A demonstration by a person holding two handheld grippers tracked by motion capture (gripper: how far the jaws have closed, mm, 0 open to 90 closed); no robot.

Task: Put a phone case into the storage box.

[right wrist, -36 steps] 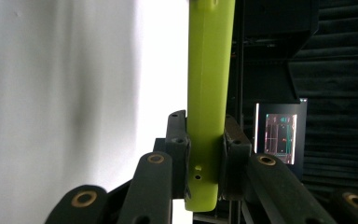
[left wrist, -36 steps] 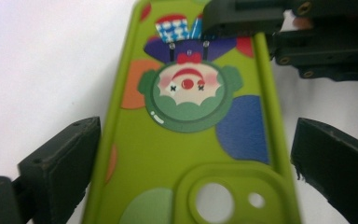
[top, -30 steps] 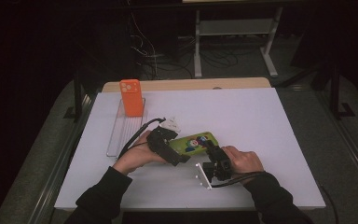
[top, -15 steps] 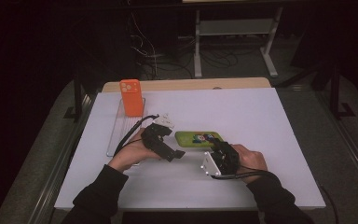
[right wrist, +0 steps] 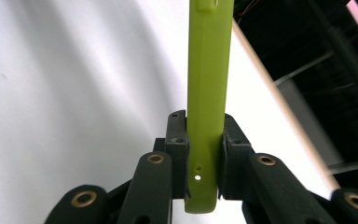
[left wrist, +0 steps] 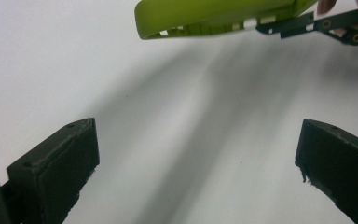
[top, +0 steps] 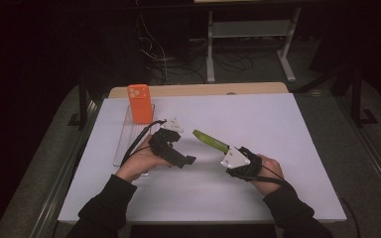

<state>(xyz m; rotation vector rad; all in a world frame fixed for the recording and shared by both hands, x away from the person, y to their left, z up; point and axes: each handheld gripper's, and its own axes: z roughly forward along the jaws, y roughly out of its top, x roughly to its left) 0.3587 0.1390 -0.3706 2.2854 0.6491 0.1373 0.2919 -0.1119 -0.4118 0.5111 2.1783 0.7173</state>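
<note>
R gripper (top: pixel 226 150) clamped on green phone case (top: pixel 211 140) edge, off table; L gripper (top: pixel 186 159) jaws apart, case beyond

The green phone case (right wrist: pixel 206 93) between my right tongs (right wrist: pixel 204 140) looks like soft matt plastic or silicone, smooth along its edge with small punched holes. My tongs' fingers (right wrist: pixel 177 135) are matt black plastic, slightly grainy, joined with brass-coloured rivets. My left tongs (left wrist: pixel 196 154) have the same dull black plastic pads (left wrist: pixel 56 163), a little frayed at one corner. The tabletop (top: pixel 258 119) is a smooth, matt white sheet, with a strip of pale wood (top: pixel 203 90) at its far edge. The orange phone case (top: pixel 140 103) looks like smooth matt plastic, and the tray (top: pixel 124 144) beside it is clear, glossy plastic. My sleeves (top: pixel 104 208) are dark cloth.
</note>
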